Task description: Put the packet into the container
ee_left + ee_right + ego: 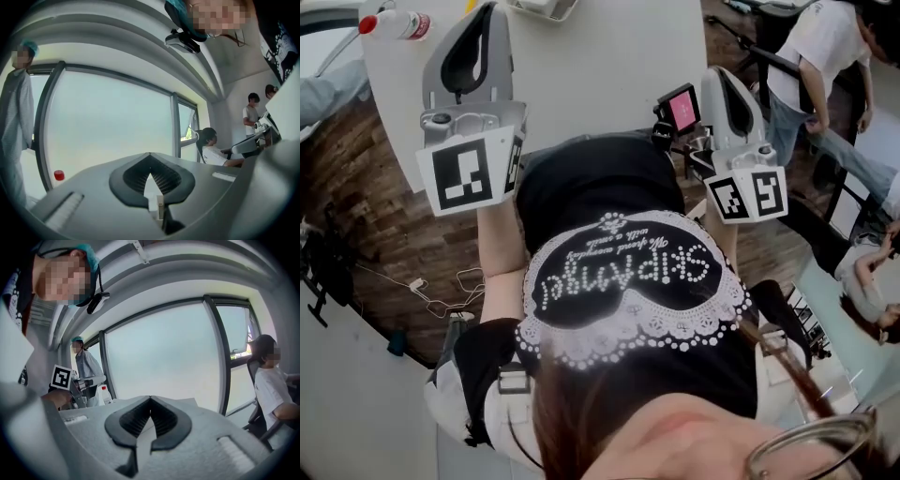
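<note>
Both tools are empty and raised. The left hand-held gripper (150,159) has its jaws pressed together with nothing between them, and so does the right hand-held gripper (150,400), whose tips also meet. Each points out across the room toward the windows, not down at the work.

The packet shows in no view, so which way it lies, how its long axis runs and which hand is nearer cannot be told. It is probably somewhere on the white table (581,75), beyond and below both tools.

In the head view the left tool stands over the table's near left corner, and the right one is just off its right edge. A red-capped bottle (394,23) sits at the far left corner. A pale rimmed thing (542,7) at the far edge may be the container; its contents are cut off.
</note>
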A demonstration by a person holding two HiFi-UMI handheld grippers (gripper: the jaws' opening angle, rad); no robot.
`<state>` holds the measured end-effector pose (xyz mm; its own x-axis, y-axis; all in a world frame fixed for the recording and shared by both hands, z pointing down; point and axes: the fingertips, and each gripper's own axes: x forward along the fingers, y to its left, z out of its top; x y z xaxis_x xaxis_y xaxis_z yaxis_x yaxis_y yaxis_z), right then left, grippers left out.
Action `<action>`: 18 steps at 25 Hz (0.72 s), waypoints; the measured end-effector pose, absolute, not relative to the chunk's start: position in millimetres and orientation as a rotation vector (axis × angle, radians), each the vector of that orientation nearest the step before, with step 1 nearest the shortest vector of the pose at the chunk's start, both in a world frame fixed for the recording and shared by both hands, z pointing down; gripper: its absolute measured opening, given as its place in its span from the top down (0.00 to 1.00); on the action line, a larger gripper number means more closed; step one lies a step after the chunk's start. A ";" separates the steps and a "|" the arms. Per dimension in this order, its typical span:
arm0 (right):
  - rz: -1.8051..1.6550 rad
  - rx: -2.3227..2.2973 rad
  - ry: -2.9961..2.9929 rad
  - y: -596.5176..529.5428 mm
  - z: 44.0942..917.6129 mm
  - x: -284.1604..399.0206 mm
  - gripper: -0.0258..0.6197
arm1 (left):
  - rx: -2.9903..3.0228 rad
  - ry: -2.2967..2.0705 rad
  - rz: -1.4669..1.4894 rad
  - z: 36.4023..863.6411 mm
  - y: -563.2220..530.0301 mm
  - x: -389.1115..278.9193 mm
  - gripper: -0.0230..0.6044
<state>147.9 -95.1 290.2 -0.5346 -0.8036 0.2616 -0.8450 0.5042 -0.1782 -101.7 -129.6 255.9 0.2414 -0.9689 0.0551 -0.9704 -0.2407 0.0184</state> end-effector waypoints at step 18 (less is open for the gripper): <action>0.443 1.408 -2.603 -83.5 292.9 144.4 0.97 | 2.338 -1.941 0.000 255.0 -64.7 -103.9 0.96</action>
<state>144.4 -83.5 292.9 -0.5484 -0.7921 0.2681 -0.8362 0.5160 -0.1858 -103.9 -64.7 255.0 0.1861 -0.9804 0.0654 -0.9803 -0.1808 0.0793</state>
